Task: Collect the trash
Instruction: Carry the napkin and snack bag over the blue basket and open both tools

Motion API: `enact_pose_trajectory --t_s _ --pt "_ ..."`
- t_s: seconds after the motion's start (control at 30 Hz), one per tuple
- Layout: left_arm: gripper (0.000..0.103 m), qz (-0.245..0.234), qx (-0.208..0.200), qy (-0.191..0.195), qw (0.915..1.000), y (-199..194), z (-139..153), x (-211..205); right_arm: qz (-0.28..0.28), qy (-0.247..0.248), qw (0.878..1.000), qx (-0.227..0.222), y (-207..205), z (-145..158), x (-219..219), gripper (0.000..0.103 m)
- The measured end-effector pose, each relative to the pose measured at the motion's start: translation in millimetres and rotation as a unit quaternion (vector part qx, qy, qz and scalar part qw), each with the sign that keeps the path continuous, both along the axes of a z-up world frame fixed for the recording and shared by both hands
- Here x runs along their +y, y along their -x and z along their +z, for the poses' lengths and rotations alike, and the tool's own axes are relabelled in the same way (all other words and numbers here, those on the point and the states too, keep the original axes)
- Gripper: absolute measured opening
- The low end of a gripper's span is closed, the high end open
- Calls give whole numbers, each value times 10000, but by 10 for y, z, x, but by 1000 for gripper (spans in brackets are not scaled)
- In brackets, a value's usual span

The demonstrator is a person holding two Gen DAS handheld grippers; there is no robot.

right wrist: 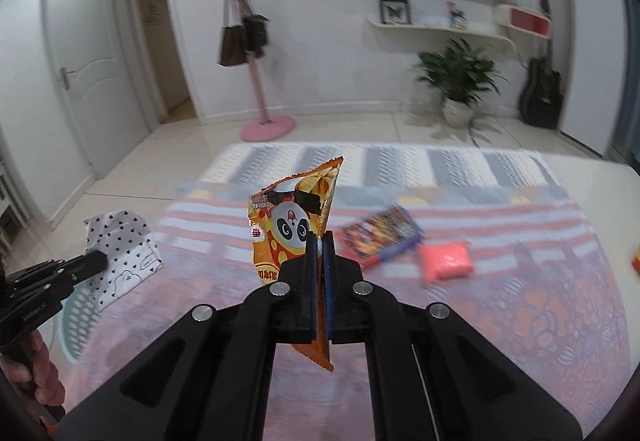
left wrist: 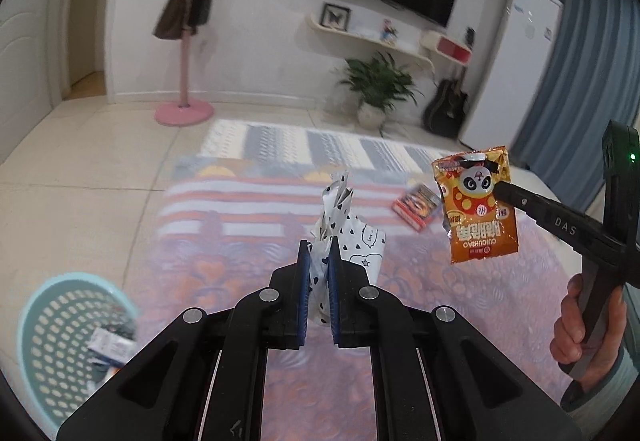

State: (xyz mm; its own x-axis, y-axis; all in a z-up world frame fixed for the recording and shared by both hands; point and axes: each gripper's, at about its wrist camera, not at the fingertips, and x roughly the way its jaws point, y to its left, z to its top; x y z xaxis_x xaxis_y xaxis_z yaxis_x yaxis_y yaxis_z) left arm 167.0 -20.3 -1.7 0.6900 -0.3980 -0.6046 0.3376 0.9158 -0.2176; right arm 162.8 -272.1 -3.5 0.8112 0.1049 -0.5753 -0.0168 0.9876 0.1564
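Orange panda snack packet [right wrist: 294, 225] pinched in right tool [right wrist: 319, 241], above patterned rug [right wrist: 520, 301].
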Motion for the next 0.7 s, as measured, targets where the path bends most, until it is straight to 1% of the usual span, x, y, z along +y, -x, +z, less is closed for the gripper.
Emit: enact_pose_trajectory --t_s 0.17,0.3,0.4,0.5,0.6,0.7 --pt "7 624 -35 107 9980 175 151 522 480 -92 9987 -173 -13 166 496 1" --pt "7 1240 -92 177 9921 355 262 1005 886 -155 9957 -212 -56 233 933 1" --pt "7 1788 -95 223 9836 507 286 1409 1240 -200 9918 -226 -83 259 1314 1" --pt "7 2174 -28 392 9753 606 252 1732 1496 -205 9882 -254 -73 267 1634 1" --pt "7 2635 46 544 9631 739 163 2102 1798 -216 9832 -249 -90 280 1991 1" --pt "7 2954 101 612 9534 795 108 2357 2124 -209 9768 -205 -98 232 2374 1"
